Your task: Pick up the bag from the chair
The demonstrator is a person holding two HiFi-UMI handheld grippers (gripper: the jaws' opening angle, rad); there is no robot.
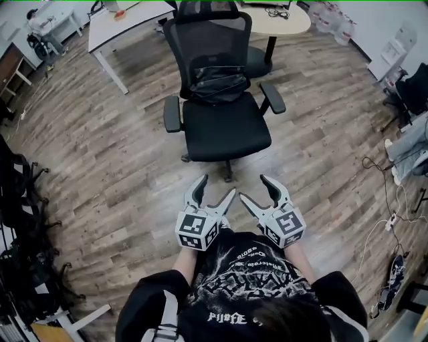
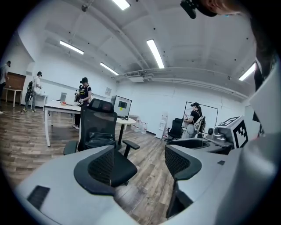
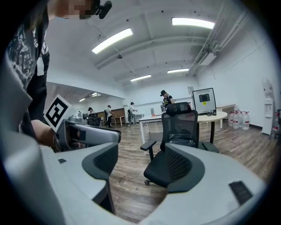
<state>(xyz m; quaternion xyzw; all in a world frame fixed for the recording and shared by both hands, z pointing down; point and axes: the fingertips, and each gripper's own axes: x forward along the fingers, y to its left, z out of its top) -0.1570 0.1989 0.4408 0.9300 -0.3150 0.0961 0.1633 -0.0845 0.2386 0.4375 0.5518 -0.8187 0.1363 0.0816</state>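
Note:
A black bag (image 1: 219,83) lies crumpled on the seat of a black mesh office chair (image 1: 224,130), leaning against the backrest. Both grippers hover side by side above the wooden floor, short of the chair's front edge and close to my body. My left gripper (image 1: 217,185) is open and empty. My right gripper (image 1: 253,187) is open and empty too. In the left gripper view the chair (image 2: 99,127) and bag (image 2: 100,138) show ahead, beyond the jaws (image 2: 145,165). In the right gripper view the bag (image 3: 183,139) sits behind the open gripper (image 3: 140,163).
A white rectangular table (image 1: 120,20) and a round table (image 1: 284,23) stand behind the chair. Water bottles (image 1: 331,20) are at the back right. Cables (image 1: 388,220) trail over the floor on the right. Dark equipment (image 1: 20,220) lines the left. Several people stand far off.

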